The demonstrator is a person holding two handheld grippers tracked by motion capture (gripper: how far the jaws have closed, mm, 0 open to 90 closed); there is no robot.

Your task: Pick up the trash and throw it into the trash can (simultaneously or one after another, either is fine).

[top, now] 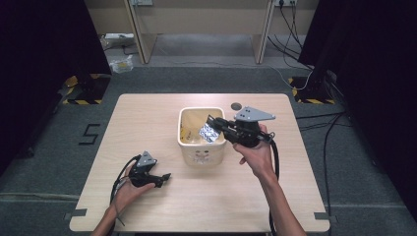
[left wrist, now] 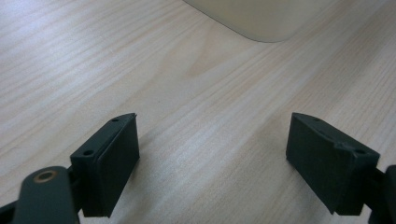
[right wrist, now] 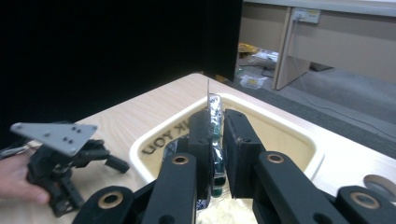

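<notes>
Two hand-held grippers are seen over a pale wooden table (top: 162, 206). The right gripper (top: 212, 122) is held above a cream square plastic bin (top: 202, 152) that stands near the middle of the table. Its black jaws are pressed together on a silver foil blister pack (top: 208, 132), which hangs from them over the bin's open top. In the right gripper view, the blister pack (right wrist: 215, 135) is seen edge-on, clamped upright between the two pads, with the bin's rim (right wrist: 308, 140) below and beyond it. Yellowish packets are visible inside the bin, though what they are cannot be told.

The left gripper (top: 166, 178) is held low near the table's front left part, well apart from the bin. In the left gripper view its jaws are spread wide, with bare wood between them, and a corner of the bin (left wrist: 261, 21) is seen ahead.
</notes>
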